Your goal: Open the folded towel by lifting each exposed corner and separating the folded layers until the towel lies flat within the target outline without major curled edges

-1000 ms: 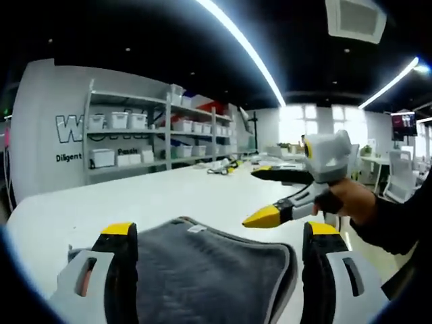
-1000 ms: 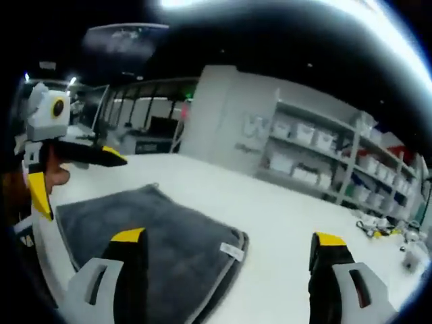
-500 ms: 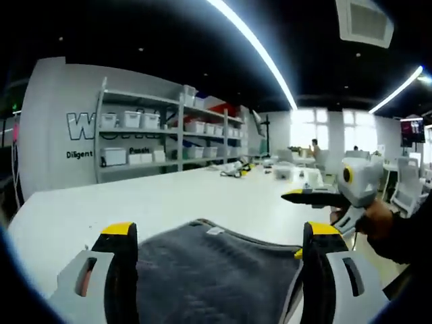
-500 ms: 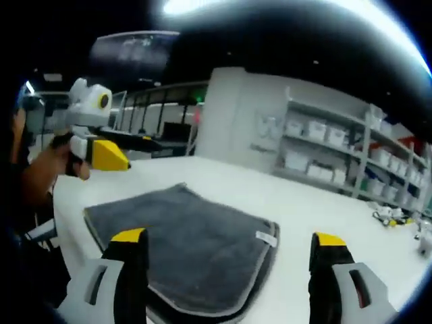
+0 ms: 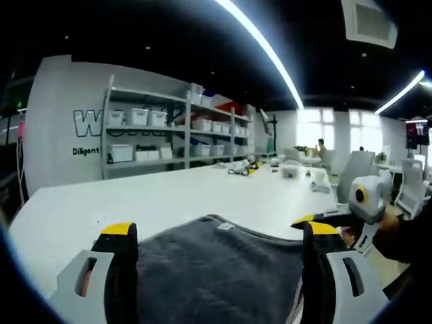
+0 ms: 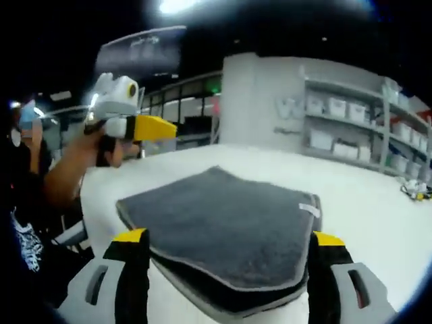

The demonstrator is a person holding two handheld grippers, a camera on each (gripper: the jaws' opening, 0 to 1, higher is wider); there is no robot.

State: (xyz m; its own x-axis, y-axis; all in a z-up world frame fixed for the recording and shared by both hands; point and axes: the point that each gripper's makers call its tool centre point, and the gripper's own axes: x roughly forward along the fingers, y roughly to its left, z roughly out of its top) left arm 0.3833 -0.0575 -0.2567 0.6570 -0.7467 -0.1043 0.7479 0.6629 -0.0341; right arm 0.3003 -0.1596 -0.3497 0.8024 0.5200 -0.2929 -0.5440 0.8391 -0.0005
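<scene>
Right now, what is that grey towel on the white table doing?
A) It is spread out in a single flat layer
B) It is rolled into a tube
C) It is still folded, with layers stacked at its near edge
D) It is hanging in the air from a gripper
C: in the right gripper view the grey towel lies on the white table with a second layer showing under its near edge, and neither gripper grips it.

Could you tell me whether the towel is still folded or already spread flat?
Still folded. In the right gripper view the towel shows stacked layers along its near edge, one lip over another, on the table.
</scene>
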